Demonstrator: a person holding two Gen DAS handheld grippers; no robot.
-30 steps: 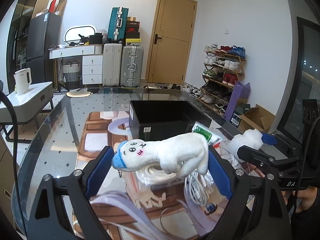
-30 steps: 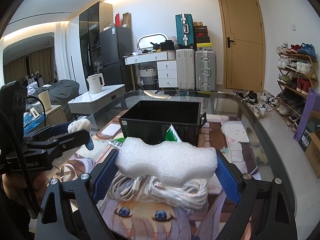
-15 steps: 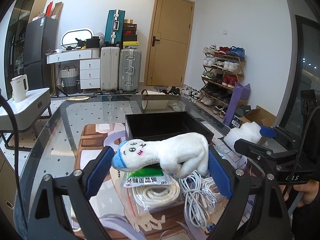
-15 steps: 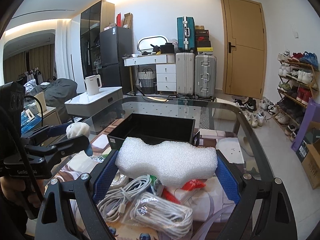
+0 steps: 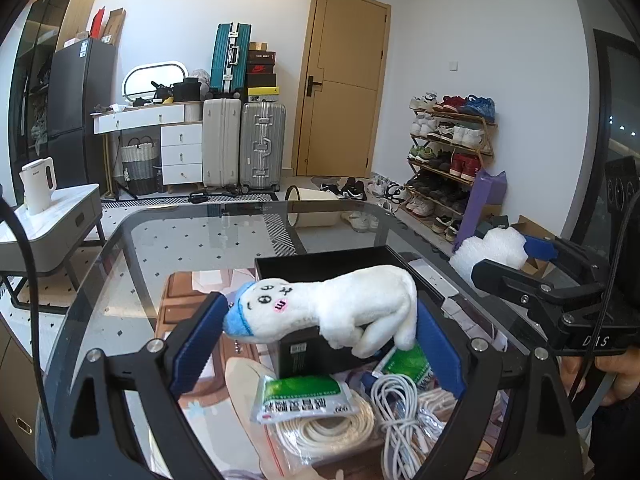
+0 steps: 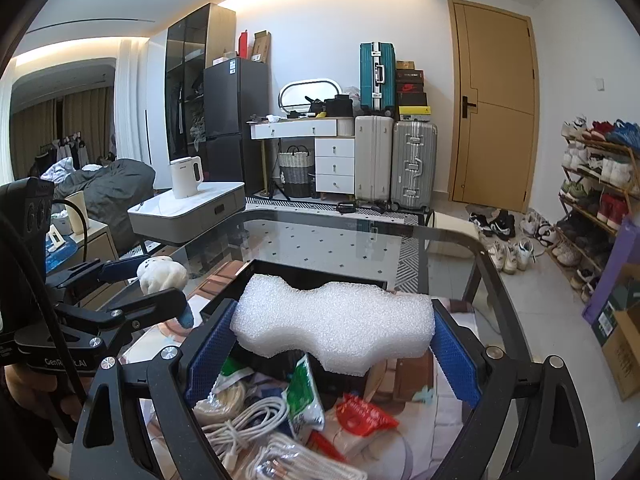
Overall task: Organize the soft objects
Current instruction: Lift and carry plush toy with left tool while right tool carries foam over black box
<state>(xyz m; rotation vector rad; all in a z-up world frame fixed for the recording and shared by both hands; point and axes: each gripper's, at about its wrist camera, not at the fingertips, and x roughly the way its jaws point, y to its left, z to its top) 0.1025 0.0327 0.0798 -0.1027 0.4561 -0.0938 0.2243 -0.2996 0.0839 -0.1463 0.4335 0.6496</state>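
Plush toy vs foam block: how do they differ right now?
The plush toy is a fuzzy figure with a printed face and blue cap; the foam block is plain, coarse-celled and wavy-edged. The plush toy sits in the left gripper, the foam block in the right gripper. Both are white, clamped crosswise, and held above the black bin.

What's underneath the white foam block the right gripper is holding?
Below the foam block, held in the right gripper, lie the black box's near wall, green and red packets and white cables. The box's floor is hidden.
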